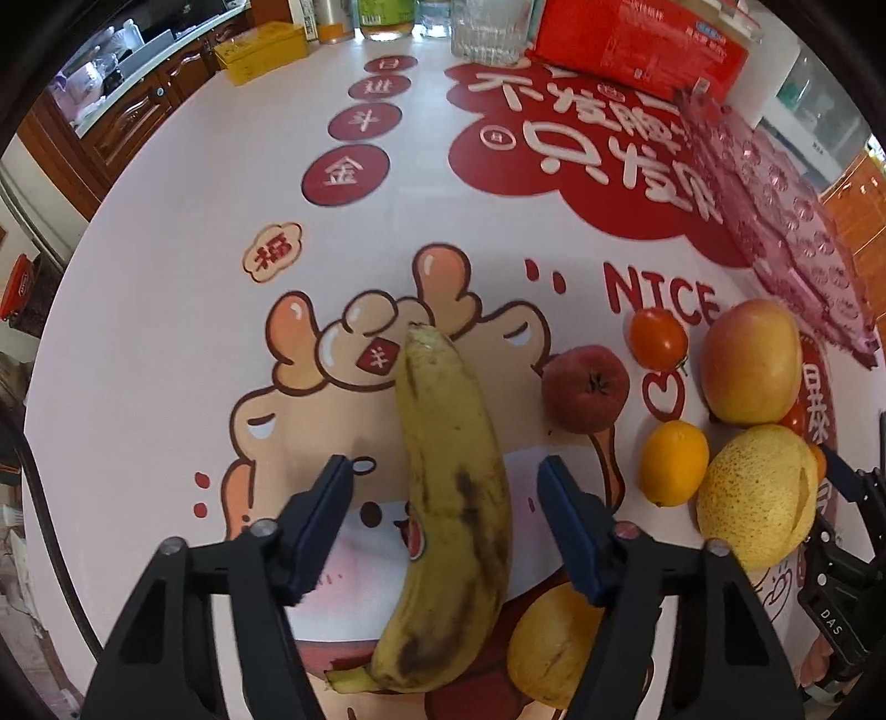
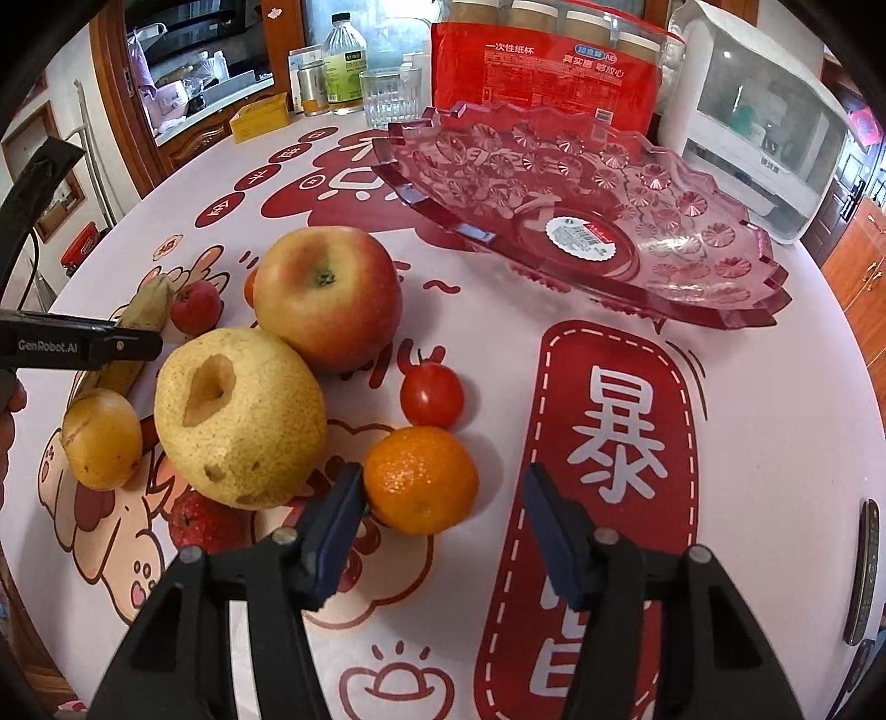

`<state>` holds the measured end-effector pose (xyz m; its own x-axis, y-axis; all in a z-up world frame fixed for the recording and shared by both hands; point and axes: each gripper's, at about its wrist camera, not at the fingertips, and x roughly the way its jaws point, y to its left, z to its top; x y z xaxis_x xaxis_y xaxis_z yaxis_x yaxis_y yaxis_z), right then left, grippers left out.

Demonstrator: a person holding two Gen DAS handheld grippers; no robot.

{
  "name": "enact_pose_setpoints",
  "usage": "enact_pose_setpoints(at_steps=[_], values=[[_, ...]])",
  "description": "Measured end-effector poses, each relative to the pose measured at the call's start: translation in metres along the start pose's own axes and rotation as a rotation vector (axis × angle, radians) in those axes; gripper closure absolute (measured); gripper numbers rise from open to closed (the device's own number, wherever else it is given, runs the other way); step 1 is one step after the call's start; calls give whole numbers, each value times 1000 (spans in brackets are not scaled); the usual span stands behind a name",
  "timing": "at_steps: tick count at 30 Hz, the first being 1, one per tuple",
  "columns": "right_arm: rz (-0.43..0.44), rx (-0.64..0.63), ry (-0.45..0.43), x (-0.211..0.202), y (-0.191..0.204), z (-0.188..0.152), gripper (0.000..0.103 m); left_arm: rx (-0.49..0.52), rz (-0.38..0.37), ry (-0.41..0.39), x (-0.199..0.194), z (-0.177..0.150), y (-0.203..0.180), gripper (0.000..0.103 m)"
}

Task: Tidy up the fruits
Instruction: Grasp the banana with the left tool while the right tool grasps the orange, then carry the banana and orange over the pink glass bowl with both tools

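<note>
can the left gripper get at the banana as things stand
Probably yes. The banana lies lengthwise between the left gripper's open fingers, with a gap on both sides and nothing on top. The small yellow fruit near its stem end sits close to one finger.

We find the banana [image 2: 145,310] in the right wrist view largely hidden behind the left gripper's arm [image 2: 83,340]. A red fruit [image 2: 202,523] near the pear [image 2: 238,415] is half covered by it. In the left wrist view, a yellow fruit [image 1: 554,642] sits partly behind a finger [image 1: 576,531], the dish [image 1: 786,232] is blurred and cut by the right edge, and a tomato [image 1: 794,418] behind the apple [image 1: 750,360] barely shows. Far bottles [image 1: 387,16] are cut off at the top.
</note>
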<state>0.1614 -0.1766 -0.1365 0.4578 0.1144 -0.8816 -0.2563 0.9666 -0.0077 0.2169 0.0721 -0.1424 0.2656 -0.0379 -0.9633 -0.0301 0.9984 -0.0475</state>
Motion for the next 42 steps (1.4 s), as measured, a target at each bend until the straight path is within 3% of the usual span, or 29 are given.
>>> enact_pose_setpoints(at_steps=[5, 10, 19, 21, 25, 37, 42], values=[[8, 2, -1, 0, 0, 0, 49, 13, 30, 6, 3, 4, -6, 55], [20, 15, -3, 0, -3, 0, 49, 25, -4, 12, 0, 3, -8, 68], [39, 27, -4, 2, -5, 1, 50, 28, -35, 26, -2, -3, 1, 69], [58, 27, -4, 2, -4, 0, 63, 19, -40, 21, -4, -6, 5, 69], [52, 37, -8, 0, -6, -2, 63, 7, -43, 4, -10, -9, 12, 70], [46, 49, -90, -46, -11, -8, 63, 69, -27, -87, -69, -16, 9, 70], [39, 26, -134, -71, -6, -11, 63, 83, -55, -137, -101, -17, 0, 70]])
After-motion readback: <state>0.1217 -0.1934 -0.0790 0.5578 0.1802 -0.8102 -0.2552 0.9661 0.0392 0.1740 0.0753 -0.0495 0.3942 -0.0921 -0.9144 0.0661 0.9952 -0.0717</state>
